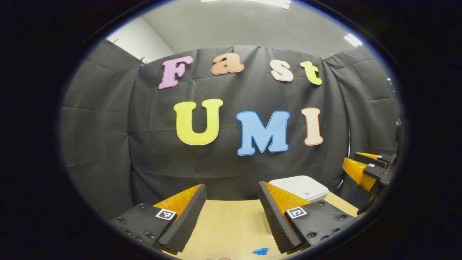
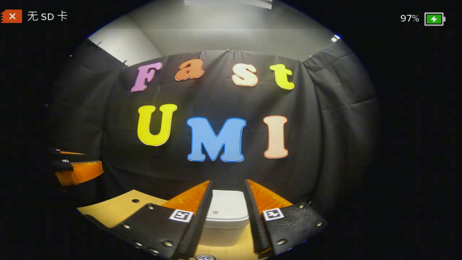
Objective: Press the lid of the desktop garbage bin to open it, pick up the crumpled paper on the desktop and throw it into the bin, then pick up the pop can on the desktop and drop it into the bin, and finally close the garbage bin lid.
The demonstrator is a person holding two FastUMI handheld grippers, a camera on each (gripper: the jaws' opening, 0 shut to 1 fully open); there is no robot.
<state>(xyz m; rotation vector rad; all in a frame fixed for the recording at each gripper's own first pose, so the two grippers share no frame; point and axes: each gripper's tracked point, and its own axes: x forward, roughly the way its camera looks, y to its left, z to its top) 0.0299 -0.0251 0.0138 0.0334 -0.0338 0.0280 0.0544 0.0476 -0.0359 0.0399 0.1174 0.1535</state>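
The white desktop bin point(image 2: 224, 211) stands on the wooden table with its lid down, straight ahead of my right gripper point(image 2: 228, 182). That gripper is open and holds nothing; its fingers frame the bin and hide its sides. In the left gripper view the bin point(image 1: 301, 187) sits at the right, partly behind one finger point(image 1: 278, 206). My left gripper point(image 1: 232, 187) is open and empty above the table. The round top of a can point(image 2: 205, 257) peeks in at the bottom edge. The crumpled paper is out of sight.
The right gripper point(image 1: 366, 168) hovers at the far right of the left gripper view; the left gripper point(image 2: 74, 169) hangs at the left of the right gripper view. A small blue scrap point(image 1: 260, 251) lies on the table point(image 1: 231, 224). The table has a small hole point(image 2: 135, 200).
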